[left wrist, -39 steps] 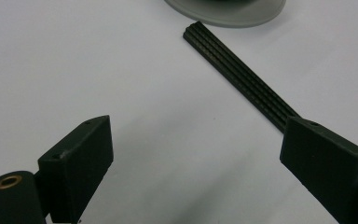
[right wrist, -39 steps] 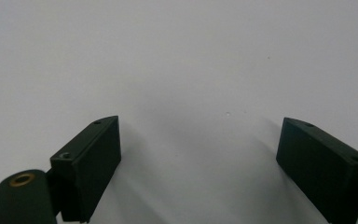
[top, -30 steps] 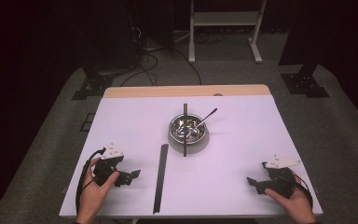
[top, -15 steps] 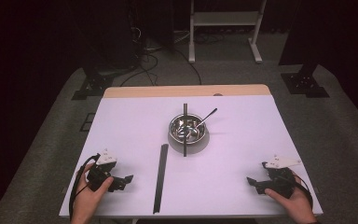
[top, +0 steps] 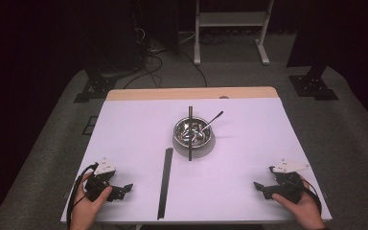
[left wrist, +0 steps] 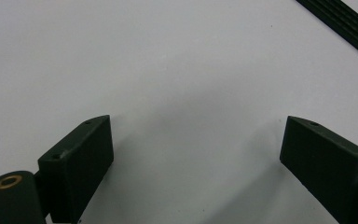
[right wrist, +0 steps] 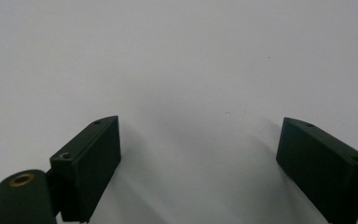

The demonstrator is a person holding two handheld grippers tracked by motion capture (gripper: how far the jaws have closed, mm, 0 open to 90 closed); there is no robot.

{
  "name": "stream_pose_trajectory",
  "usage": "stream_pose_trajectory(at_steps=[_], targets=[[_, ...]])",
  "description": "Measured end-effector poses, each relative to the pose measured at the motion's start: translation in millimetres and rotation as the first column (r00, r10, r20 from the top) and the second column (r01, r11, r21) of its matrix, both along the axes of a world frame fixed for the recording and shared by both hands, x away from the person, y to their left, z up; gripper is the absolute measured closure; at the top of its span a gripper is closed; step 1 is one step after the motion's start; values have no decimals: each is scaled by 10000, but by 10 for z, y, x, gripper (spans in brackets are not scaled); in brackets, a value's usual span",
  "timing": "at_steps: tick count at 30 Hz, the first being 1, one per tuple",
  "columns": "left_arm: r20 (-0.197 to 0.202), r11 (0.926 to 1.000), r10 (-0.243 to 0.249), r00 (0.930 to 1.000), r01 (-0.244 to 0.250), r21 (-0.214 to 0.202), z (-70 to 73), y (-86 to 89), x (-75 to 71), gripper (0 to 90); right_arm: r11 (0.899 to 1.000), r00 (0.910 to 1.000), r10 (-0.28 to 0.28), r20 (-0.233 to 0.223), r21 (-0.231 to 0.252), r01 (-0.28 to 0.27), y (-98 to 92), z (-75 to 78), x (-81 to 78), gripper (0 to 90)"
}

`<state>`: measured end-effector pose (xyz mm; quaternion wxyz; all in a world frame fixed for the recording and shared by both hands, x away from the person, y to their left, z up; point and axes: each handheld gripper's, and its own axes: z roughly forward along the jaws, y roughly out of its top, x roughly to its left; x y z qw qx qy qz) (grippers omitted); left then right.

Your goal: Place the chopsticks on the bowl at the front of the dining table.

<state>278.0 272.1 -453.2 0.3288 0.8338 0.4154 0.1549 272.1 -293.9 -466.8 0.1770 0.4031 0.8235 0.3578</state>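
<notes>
A steel bowl [top: 192, 132] stands at the middle of the white table [top: 134, 124], with a spoon [top: 212, 120] leaning out over its right rim. A thin black rod [top: 190, 143] crosses the bowl front to back. A black strip [top: 165, 182] lies in front of it, and its ridged end [left wrist: 340, 25] shows at the top right of the left gripper view. My left gripper [top: 124, 188] rests near the front left edge, open over bare table [left wrist: 193, 154]. Near the front right corner my right gripper [top: 258, 187] is open too, nothing between its jaws [right wrist: 198, 158].
A wooden band [top: 191, 93] runs along the table's far edge. Beyond it are dark floor, cables [top: 153, 57] and a white stand [top: 230, 28]. Both of the person's hands [top: 88, 206] sit at the near edge.
The left hand and its gripper have drawn back toward the front left corner and lowered to the table. The right gripper has stayed put.
</notes>
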Motion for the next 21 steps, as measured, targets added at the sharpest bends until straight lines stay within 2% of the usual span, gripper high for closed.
stream_pose_trajectory(at_steps=[6,10,14,21], targets=[[190,9998,-2,9998,-2,215,-18,-21,-23,87,10000,10000,1,3,-1,-1,0,0,0,119],[370,9999,-8,9993,4,112,-39,-9,-37,83,10000,10000,-1,1,0,1,0,0,0,119],[719,9999,62,9974,-52,-137,-77,10,-74,83,10000,10000,0,1,-1,0,0,-1,0,118],[742,9999,63,9972,-54,-123,-81,10,-77,83,10000,10000,-9,10,-7,9,1,0,-2,119]])
